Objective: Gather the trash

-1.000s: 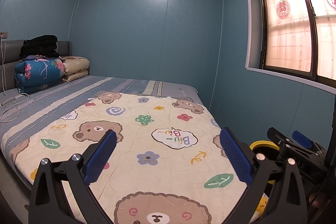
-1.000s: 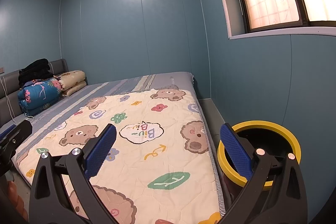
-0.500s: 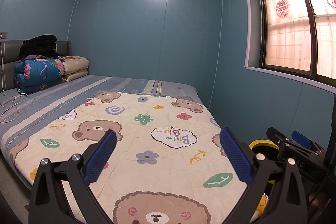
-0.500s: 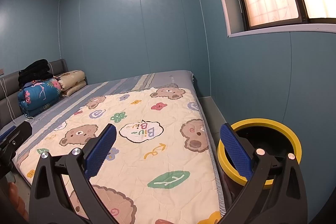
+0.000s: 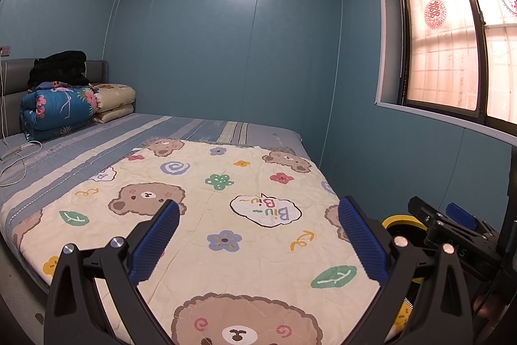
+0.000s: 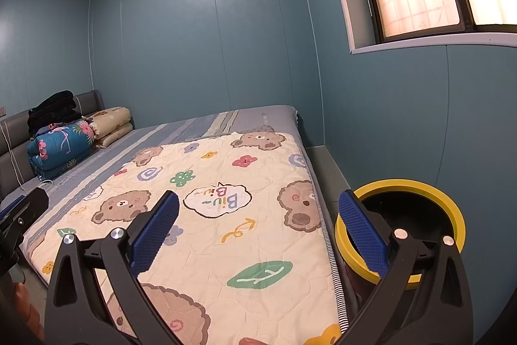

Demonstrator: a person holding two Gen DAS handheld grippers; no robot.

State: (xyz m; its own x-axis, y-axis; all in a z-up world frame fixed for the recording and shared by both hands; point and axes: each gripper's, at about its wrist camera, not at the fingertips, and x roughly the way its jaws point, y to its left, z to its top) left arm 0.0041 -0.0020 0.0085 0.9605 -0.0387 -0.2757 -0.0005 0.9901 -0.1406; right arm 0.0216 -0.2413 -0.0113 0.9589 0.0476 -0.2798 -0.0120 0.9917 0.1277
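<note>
My bed (image 5: 200,131) fills a blue-walled room, its bear-print quilt (image 5: 245,215) reading "Biu Biu~". Both my left tongs (image 5: 258,243) and right tongs (image 6: 258,235) are spread apart, empty. Only the right view fully shows the yellow-rimmed bin (image 6: 452,209) beside the bed; the left view glimpses its rim (image 5: 399,220)

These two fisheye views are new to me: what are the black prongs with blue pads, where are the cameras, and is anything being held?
No robot: a person carries two handheld grippers, each with a camera looking along its fingers. The left gripper and the right gripper are both open and hold nothing. Both face a bed under a cream quilt printed with bears. A yellow-rimmed round black bin stands beside the bed near the blue wall. I see no trash on the quilt.
</note>
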